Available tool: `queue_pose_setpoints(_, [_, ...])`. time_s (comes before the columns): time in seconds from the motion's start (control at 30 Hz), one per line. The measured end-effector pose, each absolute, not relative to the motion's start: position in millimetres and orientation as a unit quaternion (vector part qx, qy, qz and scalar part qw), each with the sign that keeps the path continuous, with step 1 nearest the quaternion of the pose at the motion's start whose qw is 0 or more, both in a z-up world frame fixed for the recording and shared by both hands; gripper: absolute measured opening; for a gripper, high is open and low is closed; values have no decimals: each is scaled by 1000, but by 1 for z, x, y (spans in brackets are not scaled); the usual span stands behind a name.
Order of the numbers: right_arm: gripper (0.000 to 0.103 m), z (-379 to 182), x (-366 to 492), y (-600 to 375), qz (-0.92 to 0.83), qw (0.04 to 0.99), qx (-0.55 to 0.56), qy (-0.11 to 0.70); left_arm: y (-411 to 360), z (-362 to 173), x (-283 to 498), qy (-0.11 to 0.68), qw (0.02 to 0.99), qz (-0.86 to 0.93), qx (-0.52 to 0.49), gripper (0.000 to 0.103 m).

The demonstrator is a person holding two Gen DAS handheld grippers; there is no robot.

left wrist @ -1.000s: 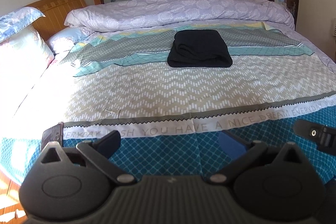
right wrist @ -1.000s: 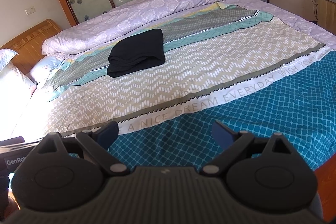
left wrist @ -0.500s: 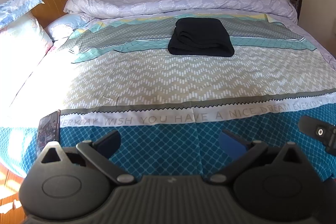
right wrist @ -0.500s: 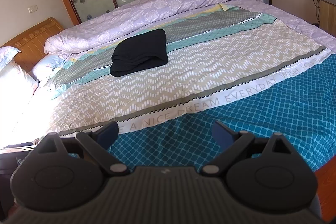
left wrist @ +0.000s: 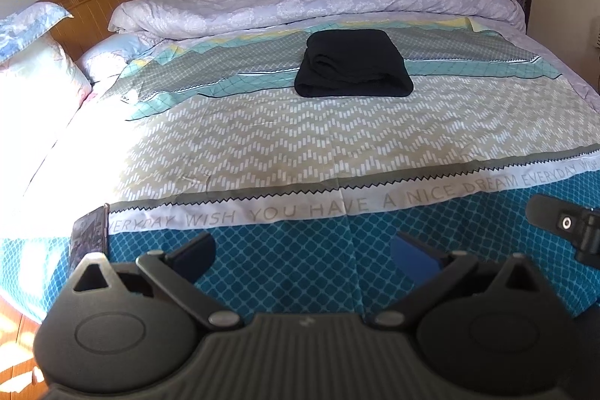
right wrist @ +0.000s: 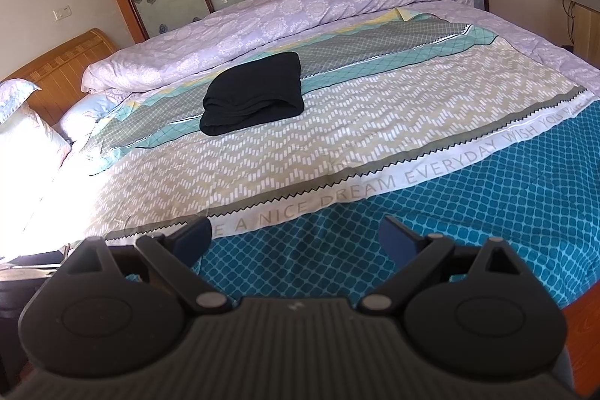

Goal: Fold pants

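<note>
Bedspread [left wrist: 300,145] open, phone [left wrist: 88,237] perhaps left

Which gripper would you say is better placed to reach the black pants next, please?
Probably left: the black pants lie nearly straight ahead of the open left gripper; from the open right gripper they sit off left.

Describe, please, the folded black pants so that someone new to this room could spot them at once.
Start at the rolled lilac floral duvet along the far side of the bed. Just in front of it, on the grey and teal bands of the patterned bedspread, lies the folded black pants bundle. It is the only plain dark item there.
</note>
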State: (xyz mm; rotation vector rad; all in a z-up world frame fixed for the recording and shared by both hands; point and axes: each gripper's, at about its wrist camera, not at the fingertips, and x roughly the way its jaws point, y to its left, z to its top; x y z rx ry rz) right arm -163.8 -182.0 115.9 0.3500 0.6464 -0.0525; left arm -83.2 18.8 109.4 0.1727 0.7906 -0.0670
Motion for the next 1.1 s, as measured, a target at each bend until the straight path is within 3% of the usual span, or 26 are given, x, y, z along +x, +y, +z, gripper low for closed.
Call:
queue_pose_setpoints(0.3, [97,116,-165,-182,-27,933,173,315,15,117,-91,327,935,15,141,103])
queue_pose_setpoints(1.1, [97,112,-165,-183,-28,931,179,318,14,100,-83,386,913,-3,133,103])
